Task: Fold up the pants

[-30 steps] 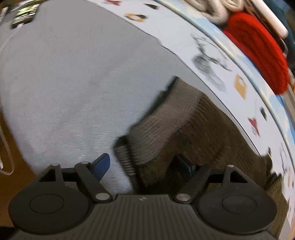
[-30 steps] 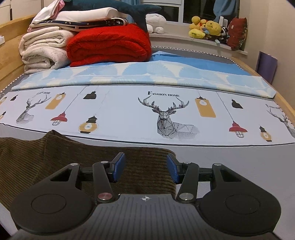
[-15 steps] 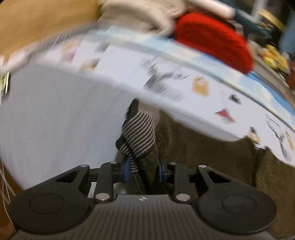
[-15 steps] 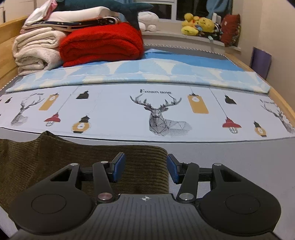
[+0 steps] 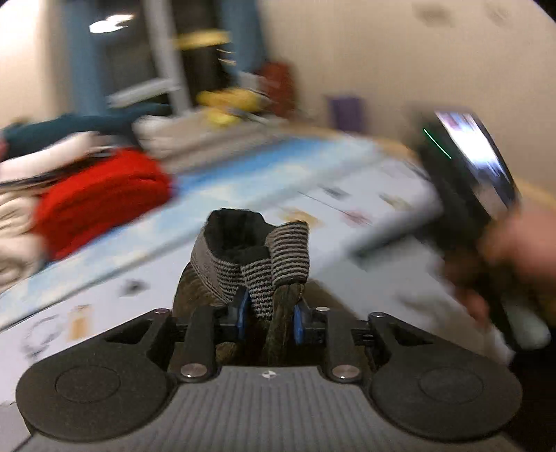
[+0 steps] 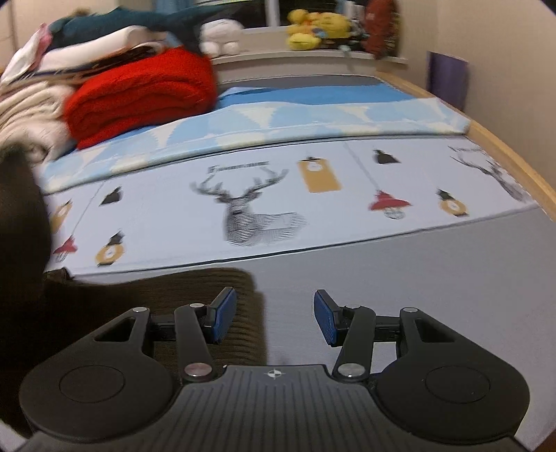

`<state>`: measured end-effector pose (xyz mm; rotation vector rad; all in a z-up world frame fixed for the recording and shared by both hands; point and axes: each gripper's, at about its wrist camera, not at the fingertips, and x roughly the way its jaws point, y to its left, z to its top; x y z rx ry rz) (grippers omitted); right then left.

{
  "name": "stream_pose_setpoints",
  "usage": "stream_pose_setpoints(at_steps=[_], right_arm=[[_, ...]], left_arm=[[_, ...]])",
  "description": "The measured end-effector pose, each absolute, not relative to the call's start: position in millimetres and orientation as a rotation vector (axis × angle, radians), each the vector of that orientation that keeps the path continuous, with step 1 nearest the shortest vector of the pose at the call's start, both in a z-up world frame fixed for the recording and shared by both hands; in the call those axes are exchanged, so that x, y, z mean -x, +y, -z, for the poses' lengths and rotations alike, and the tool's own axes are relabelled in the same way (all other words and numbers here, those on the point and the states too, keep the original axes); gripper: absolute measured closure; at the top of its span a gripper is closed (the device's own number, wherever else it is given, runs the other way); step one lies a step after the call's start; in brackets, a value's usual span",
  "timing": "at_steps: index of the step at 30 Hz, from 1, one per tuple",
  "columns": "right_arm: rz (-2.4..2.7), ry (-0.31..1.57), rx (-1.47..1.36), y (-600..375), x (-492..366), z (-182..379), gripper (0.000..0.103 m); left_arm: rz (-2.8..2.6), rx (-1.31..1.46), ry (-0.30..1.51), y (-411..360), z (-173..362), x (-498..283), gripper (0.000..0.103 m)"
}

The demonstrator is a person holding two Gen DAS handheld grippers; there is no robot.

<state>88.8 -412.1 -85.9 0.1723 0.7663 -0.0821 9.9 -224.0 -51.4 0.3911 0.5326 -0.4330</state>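
Note:
The pants are brown corduroy with a striped grey-and-black ribbed cuff (image 5: pixel 250 257). My left gripper (image 5: pixel 268 318) is shut on the cuff end and holds it lifted above the bed, the cuff standing up between the blue pads. In the right wrist view the brown pants (image 6: pixel 194 295) lie flat on the grey sheet at lower left, and a lifted dark part hangs blurred at the far left. My right gripper (image 6: pixel 274 320) is open and empty, its left pad over the pants' right edge. The right gripper's body (image 5: pixel 472 174) shows blurred in the left wrist view.
The bed (image 6: pixel 434 278) has a grey sheet and a deer-and-lantern print cover (image 6: pixel 257 212). A red folded blanket (image 6: pixel 139 94) and a stack of white bedding (image 6: pixel 31 104) sit at the back left. Plush toys (image 6: pixel 312 27) line the window ledge. A wooden bed rail (image 6: pixel 514 167) runs along the right.
My left gripper closed on the striped cuff, then lifted it and swung up and rightward. My right gripper stayed open and shifted slightly right along the pants' edge.

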Motion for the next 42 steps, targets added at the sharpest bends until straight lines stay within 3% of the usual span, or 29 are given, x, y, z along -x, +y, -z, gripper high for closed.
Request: stream_pose_setpoints(at_steps=[1, 4, 6, 7, 10, 12, 15, 19, 20, 22, 24, 27, 29, 32, 35, 36, 42], right_arm=[[0.108, 0.763, -0.199, -421.1, -87.0, 86.9, 0.051], [0.147, 0.773, -0.297, -445.2, -81.1, 91.7, 0.051], [0.118, 0.784, -0.349, -453.9, -76.8, 95.5, 0.051], [0.080, 0.788, -0.368, -454.7, -75.6, 96.5, 0.051], [-0.088, 0.836, -0.432, -446.5, -76.0, 102.8, 0.044], [-0.173, 0.892, -0.456, -435.7, -80.2, 109.3, 0.034], [-0.243, 0.983, -0.416, -410.9, -89.5, 120.3, 0.029], [-0.205, 1.109, -0.291, -382.4, -99.2, 140.2, 0.028], [-0.192, 1.121, -0.277, -379.0, -100.7, 142.9, 0.028], [-0.216, 1.112, -0.295, -375.5, -100.8, 142.9, 0.042], [-0.226, 1.085, -0.258, -366.9, -97.8, 139.6, 0.062], [-0.237, 1.005, -0.242, -364.9, -90.4, 124.7, 0.078], [-0.233, 0.885, -0.332, -378.8, -82.2, 103.7, 0.084], [-0.189, 0.832, -0.347, -394.4, -75.9, 94.3, 0.083], [-0.097, 1.084, -0.256, -390.1, -88.4, 133.0, 0.082], [-0.094, 1.085, -0.233, -388.4, -87.9, 136.0, 0.076], [-0.144, 0.878, -0.335, -405.7, -70.4, 101.3, 0.069]], left_arm=[[0.490, -0.427, 0.598, -244.2, 69.0, -10.0, 0.055], [0.611, -0.361, 0.678, -252.6, 86.2, -7.0, 0.044], [0.625, -0.309, 0.657, -232.7, 80.2, -5.0, 0.027], [0.614, -0.297, 0.644, -216.7, 76.5, -5.6, 0.027], [0.575, -0.329, 0.657, -173.5, 66.8, -12.6, 0.030], [0.562, -0.360, 0.678, -135.8, 63.9, -19.2, 0.043], [0.542, -0.368, 0.737, -89.6, 65.3, -39.1, 0.061], [0.531, -0.245, 0.865, -35.3, 93.0, -50.2, 0.063], [0.520, -0.196, 0.949, -26.2, 115.0, -56.6, 0.062], [0.421, -0.186, 1.098, -24.8, 141.6, -66.0, 0.062], [0.421, -0.158, 1.092, -26.4, 135.6, -75.4, 0.063], [0.436, -0.143, 1.108, -19.0, 132.6, -79.0, 0.063], [0.443, -0.113, 1.099, -12.0, 125.7, -79.2, 0.062], [0.486, -0.082, 1.064, -10.2, 113.9, -76.2, 0.062], [0.499, -0.141, 1.098, -21.8, 124.2, -80.7, 0.062], [0.500, -0.164, 1.098, -28.4, 128.5, -81.8, 0.062], [0.536, -0.118, 0.996, -26.9, 106.4, -75.0, 0.062]])
